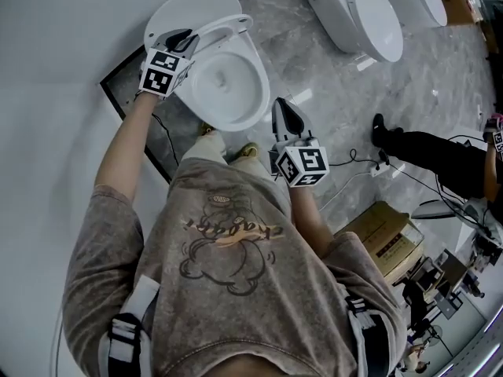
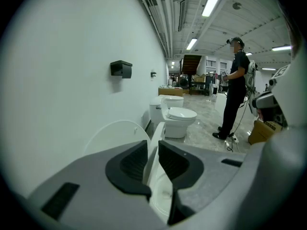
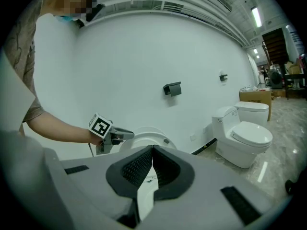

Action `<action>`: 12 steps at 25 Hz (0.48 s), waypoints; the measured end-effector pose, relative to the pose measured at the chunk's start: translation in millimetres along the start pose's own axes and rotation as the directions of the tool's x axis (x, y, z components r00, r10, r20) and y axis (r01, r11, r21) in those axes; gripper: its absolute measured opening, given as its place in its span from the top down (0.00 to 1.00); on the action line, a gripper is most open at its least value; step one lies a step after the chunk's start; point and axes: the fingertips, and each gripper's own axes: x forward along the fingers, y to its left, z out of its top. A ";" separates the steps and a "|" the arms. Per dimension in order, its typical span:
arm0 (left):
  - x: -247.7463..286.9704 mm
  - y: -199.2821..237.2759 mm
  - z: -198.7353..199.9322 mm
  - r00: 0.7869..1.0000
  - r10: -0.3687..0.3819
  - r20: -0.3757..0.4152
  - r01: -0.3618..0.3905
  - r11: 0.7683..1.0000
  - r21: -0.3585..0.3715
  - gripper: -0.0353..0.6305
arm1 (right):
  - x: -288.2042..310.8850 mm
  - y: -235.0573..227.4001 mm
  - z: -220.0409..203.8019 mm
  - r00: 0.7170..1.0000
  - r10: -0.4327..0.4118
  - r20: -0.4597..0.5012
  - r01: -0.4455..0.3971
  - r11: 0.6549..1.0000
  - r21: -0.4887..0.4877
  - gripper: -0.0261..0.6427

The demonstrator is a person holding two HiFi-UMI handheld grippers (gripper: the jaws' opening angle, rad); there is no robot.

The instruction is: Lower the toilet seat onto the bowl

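A white toilet stands against the wall with its bowl (image 1: 229, 85) uncovered. Its lid (image 1: 189, 8) leans back on the wall. The seat ring (image 1: 228, 27) stands raised in front of the lid. My left gripper (image 1: 187, 41) is at the ring's left side. In the left gripper view the seat's (image 2: 158, 132) thin edge runs between the dark pads (image 2: 134, 163), and the left gripper (image 2: 152, 152) is shut on it. My right gripper (image 1: 281, 110) hangs to the right of the bowl, apart from it. In its own view the right gripper (image 3: 152, 150) is shut with nothing in it.
A second toilet (image 1: 369, 14) stands further along the wall. Another person (image 1: 440, 154) stands on the marble floor to the right, near cables (image 1: 346, 171) and a cardboard box (image 1: 389, 238). A black holder (image 2: 121, 68) hangs on the wall.
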 end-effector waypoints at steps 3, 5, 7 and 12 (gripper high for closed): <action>-1.4 -19.6 -3.8 1.000 -0.010 -0.015 0.010 1.000 0.006 0.84 | -7.4 -6.8 -1.1 1.000 0.006 0.001 -0.006 1.000 0.003 0.92; -3.6 -33.1 -6.8 0.999 -0.026 -0.029 0.026 1.000 -0.009 0.84 | -11.8 -8.8 -2.3 1.000 0.015 -0.001 -0.015 1.000 0.004 0.92; -6.4 -48.1 -11.1 0.998 -0.041 -0.041 0.041 0.999 -0.012 0.84 | -16.2 -8.8 -4.9 1.000 0.023 -0.004 -0.023 1.000 0.004 0.92; -8.0 -84.4 -25.9 0.996 -0.076 -0.054 0.074 0.997 -0.026 0.84 | -24.2 -8.7 -14.3 0.999 0.040 -0.014 -0.040 0.999 0.007 0.92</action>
